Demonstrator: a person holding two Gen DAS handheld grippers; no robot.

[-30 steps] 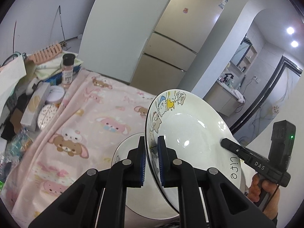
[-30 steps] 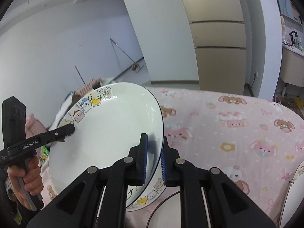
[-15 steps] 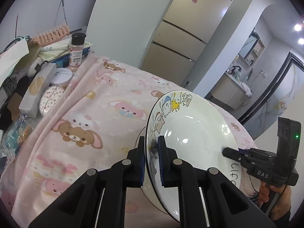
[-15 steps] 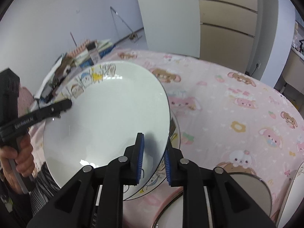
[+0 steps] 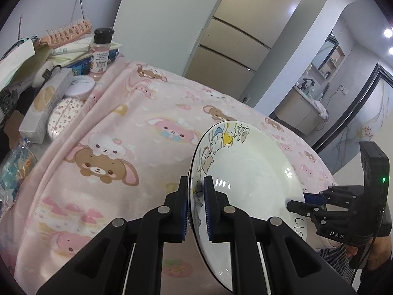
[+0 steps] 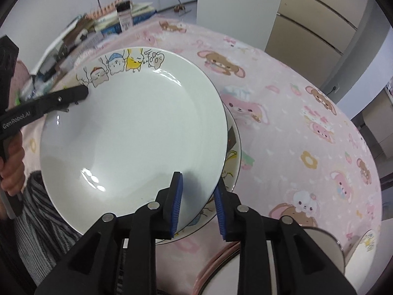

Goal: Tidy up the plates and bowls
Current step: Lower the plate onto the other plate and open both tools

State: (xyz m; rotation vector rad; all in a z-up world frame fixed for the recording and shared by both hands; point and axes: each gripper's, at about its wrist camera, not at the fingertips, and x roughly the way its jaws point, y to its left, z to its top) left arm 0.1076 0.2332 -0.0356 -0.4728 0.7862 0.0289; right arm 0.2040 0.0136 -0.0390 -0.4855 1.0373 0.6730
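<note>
White cartoon-rim plate (image 5: 248, 179) held off the surface (image 5: 147, 132), tilted, gripped at two opposite rim points. Left claw (image 5: 195, 206) pinched narrow on the near-left rim, blue pads either side of the edge. Right claw (image 6: 197, 201) straddles the opposite rim with its pads set wider; one pad on the plate's face, the other behind the edge, contact on that side unclear. In the left view the right claw's tip (image 5: 298, 202) meets the rim by the lettering; in the right view the left claw's tip (image 6: 73, 93) sits at the rim near the cartoon animals.

Plate (image 6: 132, 132) empty, just glare spots. Directly under it a second plate (image 6: 232, 164) with matching cartoon print, lying on the pink animal-print blanket (image 6: 294, 123); only its right edge shows. Near bottom right of the right view: a pale round bowl-like dish (image 6: 319, 253), inside hard to read, and another printed rim (image 6: 366, 245) at the frame edge.

Surface far-left edge is crowded: spice bottle (image 5: 101, 54) with black cap, pink hairbrush (image 5: 65, 33), white box (image 5: 46, 103), round compacts (image 5: 65, 115), books and bags. Middle and far side of the blanket open. Blanket drops off at the right edge toward the fridge (image 5: 245, 36) and doorway.
</note>
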